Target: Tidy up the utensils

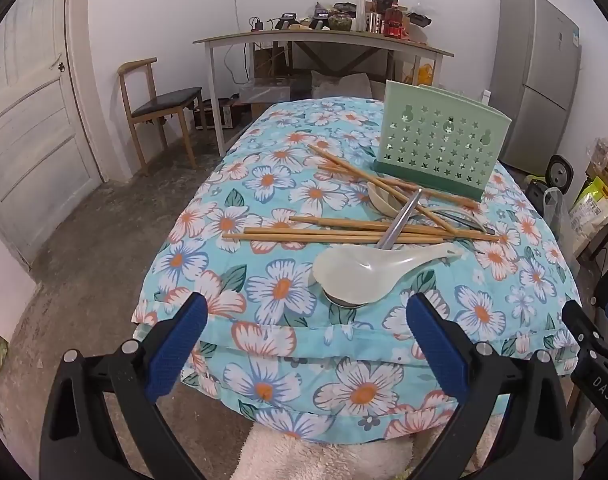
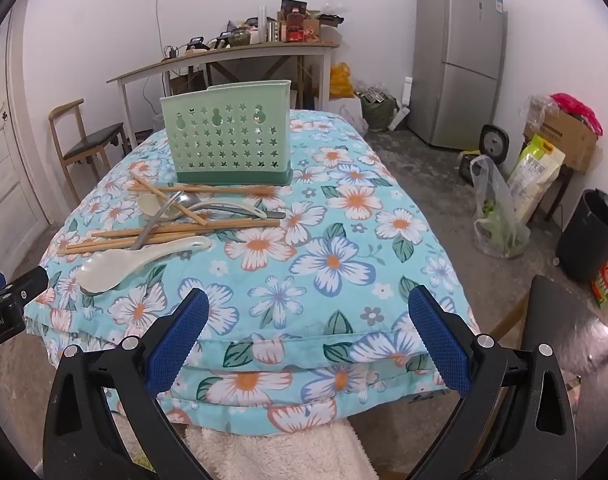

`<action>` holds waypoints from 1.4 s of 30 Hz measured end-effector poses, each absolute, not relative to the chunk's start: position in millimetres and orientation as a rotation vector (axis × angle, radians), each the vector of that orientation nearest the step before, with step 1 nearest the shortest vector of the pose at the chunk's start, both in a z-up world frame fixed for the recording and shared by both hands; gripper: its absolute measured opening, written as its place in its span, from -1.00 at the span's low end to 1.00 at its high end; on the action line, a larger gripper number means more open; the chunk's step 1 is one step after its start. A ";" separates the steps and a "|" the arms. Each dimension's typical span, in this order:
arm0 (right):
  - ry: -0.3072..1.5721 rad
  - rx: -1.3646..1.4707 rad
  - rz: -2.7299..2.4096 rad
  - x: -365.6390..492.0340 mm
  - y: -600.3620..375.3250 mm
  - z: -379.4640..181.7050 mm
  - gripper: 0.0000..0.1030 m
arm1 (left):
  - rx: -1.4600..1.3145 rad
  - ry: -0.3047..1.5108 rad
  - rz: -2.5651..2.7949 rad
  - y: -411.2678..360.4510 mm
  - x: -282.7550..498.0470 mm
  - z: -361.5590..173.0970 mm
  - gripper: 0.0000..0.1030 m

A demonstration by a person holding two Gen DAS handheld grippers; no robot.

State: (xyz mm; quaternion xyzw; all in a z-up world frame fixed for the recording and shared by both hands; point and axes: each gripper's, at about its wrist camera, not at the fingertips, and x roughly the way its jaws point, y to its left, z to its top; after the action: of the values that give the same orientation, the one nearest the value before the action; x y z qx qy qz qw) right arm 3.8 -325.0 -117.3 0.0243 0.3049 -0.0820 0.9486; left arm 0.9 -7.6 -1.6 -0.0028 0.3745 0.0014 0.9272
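Left gripper [image 1: 306, 320] and right gripper [image 2: 308, 316]: jaws wide, nothing held. Chopsticks [image 1: 344, 236], spoons [image 1: 368, 272] piled on floral quilt [image 2: 304, 264] before green holder [image 1: 436, 144]. Readable: "DAS", "Robot.AI".

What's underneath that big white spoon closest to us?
The big white spoon rests on the floral cloth, its bowl atop something round and metallic, mostly covered. A metal handle slants out behind it. What the metal piece is cannot be seen.
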 end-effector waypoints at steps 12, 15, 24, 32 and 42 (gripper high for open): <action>0.617 0.048 -0.168 2.7 -325.1 -115.6 0.85 | -0.008 0.768 -0.001 -6.0 -2.4 0.7 0.89; 0.615 0.048 -0.168 4.8 -323.8 -111.2 0.85 | -0.009 0.769 -0.001 -5.8 -2.3 0.7 0.89; 0.614 0.047 -0.168 2.8 -324.7 -114.4 0.85 | -0.011 0.768 -0.002 -6.3 -3.2 1.1 0.89; 0.615 0.049 -0.168 3.0 -324.9 -114.8 0.85 | -0.012 0.771 -0.003 -4.4 -1.7 0.2 0.89; 0.615 0.050 -0.168 2.2 -325.6 -116.8 0.85 | -0.013 0.772 -0.003 -5.0 -2.0 0.3 0.89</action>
State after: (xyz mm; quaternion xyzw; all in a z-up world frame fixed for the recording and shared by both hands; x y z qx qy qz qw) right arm 2.2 -325.6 -116.8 0.0246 0.3022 -0.0823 0.9494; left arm -2.0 -5.0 0.3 -0.0062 0.3764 -0.0014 0.9264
